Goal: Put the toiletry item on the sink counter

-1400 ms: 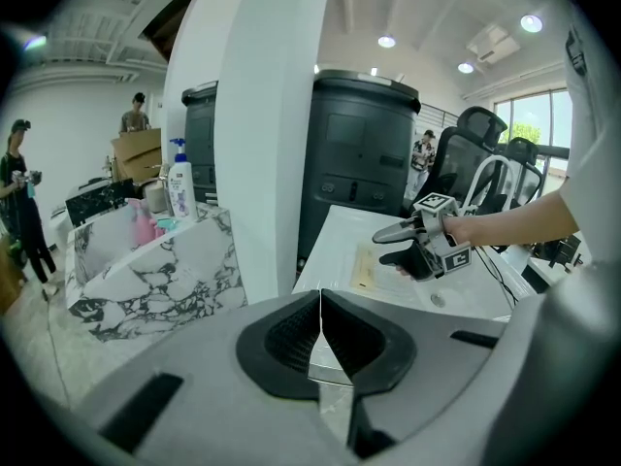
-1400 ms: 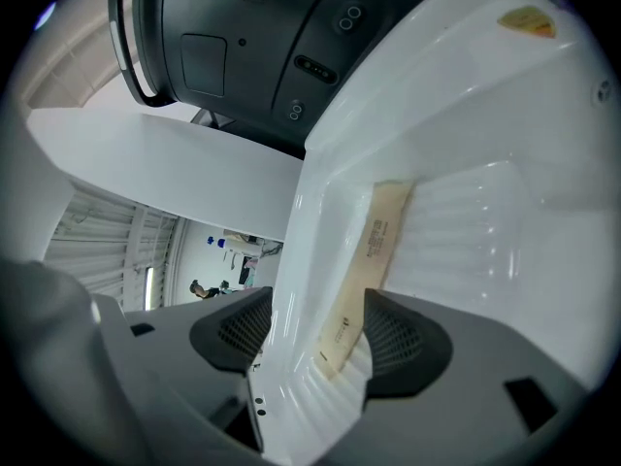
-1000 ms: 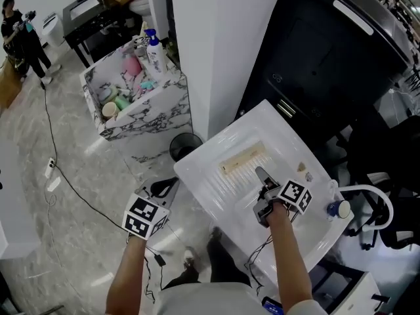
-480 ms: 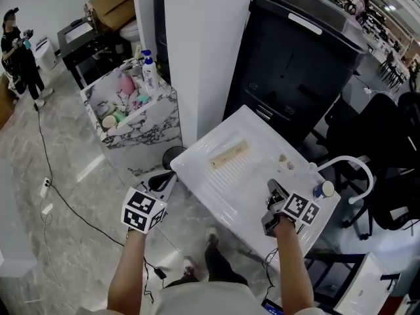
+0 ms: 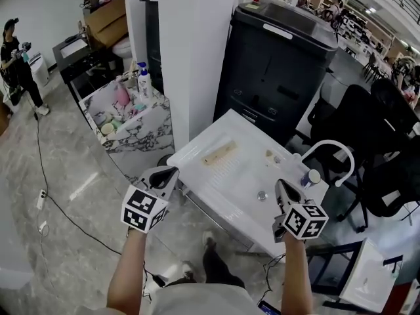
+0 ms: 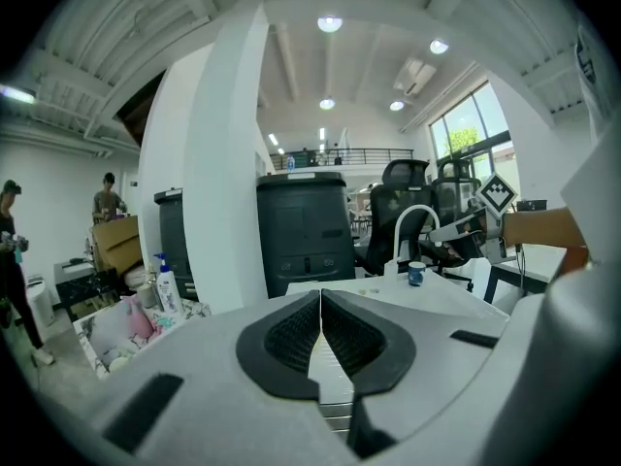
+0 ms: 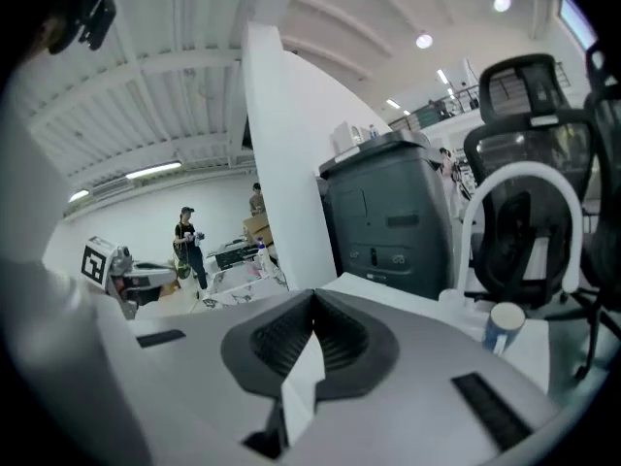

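The white sink counter (image 5: 197, 166) stands in front of me in the head view. A flat tan toiletry item (image 5: 219, 153) lies on its far left part, with a few small bits (image 5: 269, 154) further right and the drain (image 5: 262, 194) nearer me. My right gripper (image 5: 281, 184) hangs over the counter's near right edge, shut and empty (image 7: 312, 309). My left gripper (image 5: 172, 172) hovers just off the counter's left corner, also shut with nothing in it (image 6: 321, 304).
A white arched faucet (image 5: 328, 151) and a blue-and-white cup (image 5: 308, 176) stand at the counter's right. A marble box (image 5: 144, 128) of toiletries with a pump bottle (image 5: 142, 79) sits at the left by a white pillar (image 5: 190, 58). A black bin (image 5: 282, 64) stands behind.
The right gripper was open over the middle of the basin, then shut and drew back to the near right edge. The left gripper has barely moved. The head view has lifted.
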### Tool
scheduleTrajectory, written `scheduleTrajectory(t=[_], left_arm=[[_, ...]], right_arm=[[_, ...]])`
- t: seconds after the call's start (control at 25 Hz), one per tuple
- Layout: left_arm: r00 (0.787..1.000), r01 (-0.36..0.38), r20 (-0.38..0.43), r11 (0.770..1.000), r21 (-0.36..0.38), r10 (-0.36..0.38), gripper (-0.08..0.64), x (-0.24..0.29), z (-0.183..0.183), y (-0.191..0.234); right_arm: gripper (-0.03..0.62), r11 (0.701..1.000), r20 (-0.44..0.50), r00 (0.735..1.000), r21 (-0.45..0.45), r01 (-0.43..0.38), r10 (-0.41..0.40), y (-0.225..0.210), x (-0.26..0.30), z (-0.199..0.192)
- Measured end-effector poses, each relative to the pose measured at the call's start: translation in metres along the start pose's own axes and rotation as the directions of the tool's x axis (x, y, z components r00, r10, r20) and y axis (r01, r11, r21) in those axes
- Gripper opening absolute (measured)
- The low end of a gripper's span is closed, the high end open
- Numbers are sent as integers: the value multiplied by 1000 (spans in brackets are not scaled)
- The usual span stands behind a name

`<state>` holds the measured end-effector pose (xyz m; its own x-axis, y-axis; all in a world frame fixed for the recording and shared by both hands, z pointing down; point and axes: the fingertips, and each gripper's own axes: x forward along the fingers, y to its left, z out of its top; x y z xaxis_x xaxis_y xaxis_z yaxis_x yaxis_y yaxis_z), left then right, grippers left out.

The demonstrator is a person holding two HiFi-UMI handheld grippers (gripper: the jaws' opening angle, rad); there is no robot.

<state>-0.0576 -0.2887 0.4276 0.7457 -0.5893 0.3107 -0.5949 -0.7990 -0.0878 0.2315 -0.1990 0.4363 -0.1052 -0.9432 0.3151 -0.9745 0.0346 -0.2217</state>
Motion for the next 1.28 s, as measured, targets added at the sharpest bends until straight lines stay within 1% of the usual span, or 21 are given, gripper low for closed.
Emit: scheduleTrajectory(t=[0.12,0.28,0.48,0.64,0.76,1.0,1.28], left_arm=[[1000,2,26,1000,21,-2,11,-17,9,-10],[998,-2,56,999,44,0,11,-43,21,-24],[995,-6,95,997,71,-1,11,-78,35,-39],[992,-9,125,997,80,-1,11,-103,46,-49],[990,-11,144,997,81,-1,11,-115,48,-54],[987,-11,159,995,99,-5,11,-128,53,-58],[985,-8,174,994,111,-12,11,-136,58,-57]], right_arm=[[-3,995,36,999,-101,10,-7,18,-22,8],[-3,973,77,997,-232,5,13,48,-50,18],[-3,947,115,992,-320,-10,50,87,-82,29],[-3,925,127,990,-379,-11,64,111,-103,35],[-3,912,124,990,-411,-3,59,119,-114,33],[-3,898,128,991,-440,21,39,128,-124,34],[-3,893,140,989,-450,17,51,139,-125,39]])
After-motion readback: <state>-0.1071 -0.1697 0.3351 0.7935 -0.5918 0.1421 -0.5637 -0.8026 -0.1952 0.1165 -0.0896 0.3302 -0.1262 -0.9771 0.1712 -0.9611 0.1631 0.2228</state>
